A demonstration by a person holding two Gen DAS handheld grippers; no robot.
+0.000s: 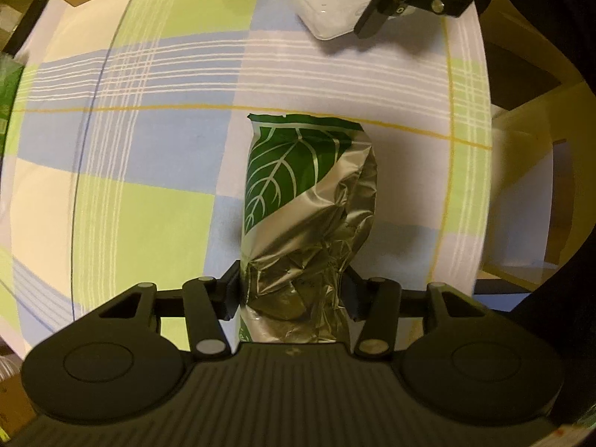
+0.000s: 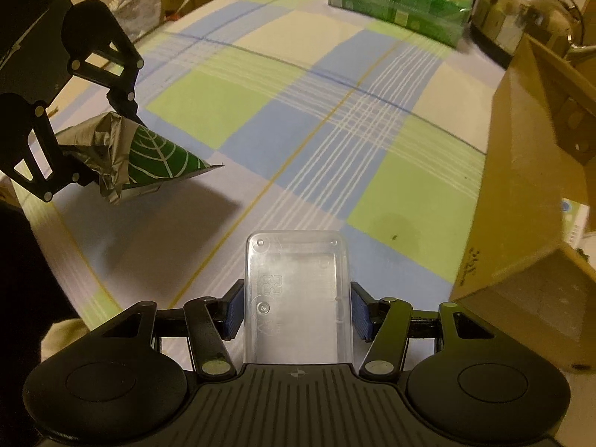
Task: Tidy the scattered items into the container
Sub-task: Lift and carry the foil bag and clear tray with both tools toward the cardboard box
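Note:
My left gripper (image 1: 294, 290) is shut on a crumpled silver foil packet with a green leaf print (image 1: 305, 201), held above the checked tablecloth (image 1: 149, 149). My right gripper (image 2: 298, 309) is shut on a clear plastic box (image 2: 298, 290), also above the cloth. In the left wrist view the right gripper (image 1: 406, 3) holds that clear box (image 1: 331, 3) at the top right. In the right wrist view the left gripper (image 2: 93, 138) and the foil packet (image 2: 141, 152) show at the left. An open cardboard box (image 2: 529, 201) stands at the right.
A shrink-wrapped pack of green cartons (image 2: 402, 0) and a steel kettle (image 2: 525, 11) stand at the far end of the table. The table edge (image 1: 484, 186) runs down the right side in the left wrist view, with cardboard beyond it.

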